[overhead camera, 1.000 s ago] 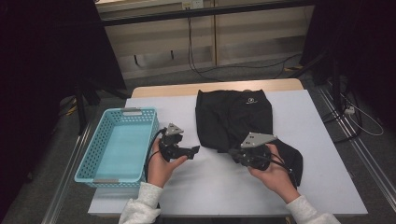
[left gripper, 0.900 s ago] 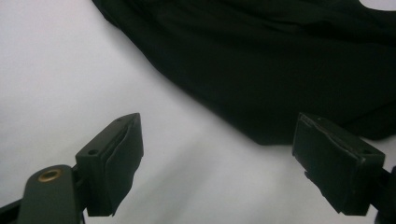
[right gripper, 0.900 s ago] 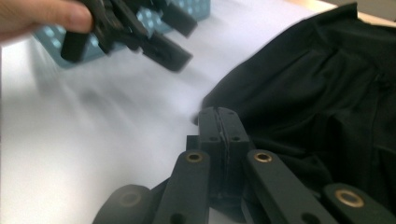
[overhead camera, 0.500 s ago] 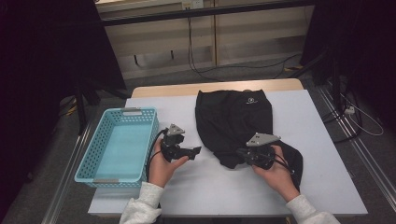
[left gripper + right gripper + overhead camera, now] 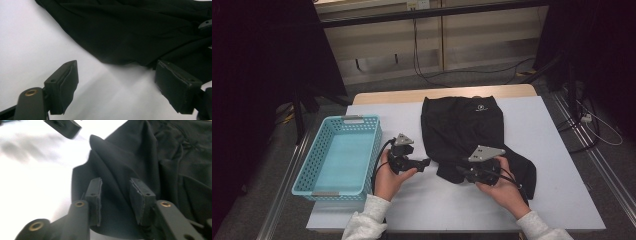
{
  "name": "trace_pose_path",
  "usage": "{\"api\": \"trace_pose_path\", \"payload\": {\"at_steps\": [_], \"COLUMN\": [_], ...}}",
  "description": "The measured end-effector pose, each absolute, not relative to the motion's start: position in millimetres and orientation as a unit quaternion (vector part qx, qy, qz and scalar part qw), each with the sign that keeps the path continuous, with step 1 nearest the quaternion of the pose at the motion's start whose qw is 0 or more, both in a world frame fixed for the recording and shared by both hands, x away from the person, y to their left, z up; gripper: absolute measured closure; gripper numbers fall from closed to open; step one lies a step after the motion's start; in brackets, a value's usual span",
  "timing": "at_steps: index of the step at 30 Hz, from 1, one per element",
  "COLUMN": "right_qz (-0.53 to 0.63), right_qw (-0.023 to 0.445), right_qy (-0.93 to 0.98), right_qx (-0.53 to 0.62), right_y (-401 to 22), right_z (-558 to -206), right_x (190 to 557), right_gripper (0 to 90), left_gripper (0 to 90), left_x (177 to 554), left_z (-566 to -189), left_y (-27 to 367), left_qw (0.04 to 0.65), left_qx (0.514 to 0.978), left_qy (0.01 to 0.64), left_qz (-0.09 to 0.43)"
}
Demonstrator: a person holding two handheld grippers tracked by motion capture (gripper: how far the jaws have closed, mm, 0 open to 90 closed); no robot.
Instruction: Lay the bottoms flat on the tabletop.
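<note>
A black garment (image 5: 462, 125) lies spread on the white table (image 5: 552, 130), its lower part bunched near my hands. My right gripper (image 5: 462, 172) sits at the garment's front left edge. In the right gripper view its jaws have just been opening, and a raised fold of the black cloth (image 5: 170, 157) stands between the pads without being pressed, so my right gripper (image 5: 115, 181) is open. My left gripper (image 5: 424, 162) is wide open just left of the cloth. In the left gripper view, bare table lies between the jaws of my left gripper (image 5: 116, 70), and the garment's edge (image 5: 130, 32) lies beyond them.
A light blue plastic basket (image 5: 307, 170) stands at the table's left side with nothing in it. One jaw of the left gripper (image 5: 62, 126) appears at the top left of the right gripper view. Cables run across the floor behind the table.
The cloth edge by the right gripper has spread a little toward the table's front. Both hands stay about where they were.
</note>
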State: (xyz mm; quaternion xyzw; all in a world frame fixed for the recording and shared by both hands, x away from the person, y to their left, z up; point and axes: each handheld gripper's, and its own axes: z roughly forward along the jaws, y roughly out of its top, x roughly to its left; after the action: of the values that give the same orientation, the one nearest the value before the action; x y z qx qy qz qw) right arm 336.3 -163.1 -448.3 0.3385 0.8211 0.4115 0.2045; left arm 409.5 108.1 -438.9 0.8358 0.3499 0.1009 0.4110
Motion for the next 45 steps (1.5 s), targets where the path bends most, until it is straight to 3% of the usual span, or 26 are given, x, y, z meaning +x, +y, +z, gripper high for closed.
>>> {"api": "trace_pose_path", "payload": {"at_steps": [10,15,18,23,26,27,28,29,45], "right_qz": [0.438,0.439,0.428,0.391,0.390,0.388,0.383,0.383,0.474], "right_qw": [0.204,0.198,0.180,0.183,0.187,0.189,0.195,0.183,0.166], "right_qy": [0.819,0.828,0.842,0.851,0.853,0.855,0.857,0.860,0.807], "right_qx": [0.308,0.287,0.275,0.299,0.292,0.289,0.284,0.282,0.311], "right_y": [-153,-139,-132,-129,-128,-127,-127,-127,-165], "right_z": [-437,-440,-449,-469,-469,-469,-469,-469,-429], "right_x": [326,319,317,327,328,327,327,328,317], "right_gripper": [57.6,53.0,59.2,61.6,69.0,73.8,86.6,87.9,88.9], "left_gripper": [28.2,27.9,29.5,32.3,33.2,33.7,34.3,35.1,52.9], "left_x": [410,409,409,409,409,409,409,408,406], "left_z": [-441,-438,-437,-437,-437,-438,-438,-438,-438], "left_y": [104,105,105,105,104,104,103,103,91], "left_qw": [0.411,0.413,0.414,0.414,0.419,0.415,0.416,0.415,0.425], "left_qx": [0.835,0.835,0.835,0.835,0.832,0.835,0.835,0.835,0.841], "left_qy": [0.350,0.347,0.347,0.348,0.350,0.348,0.348,0.348,0.325], "left_qz": [0.105,0.109,0.105,0.102,0.100,0.099,0.099,0.099,0.075]}}
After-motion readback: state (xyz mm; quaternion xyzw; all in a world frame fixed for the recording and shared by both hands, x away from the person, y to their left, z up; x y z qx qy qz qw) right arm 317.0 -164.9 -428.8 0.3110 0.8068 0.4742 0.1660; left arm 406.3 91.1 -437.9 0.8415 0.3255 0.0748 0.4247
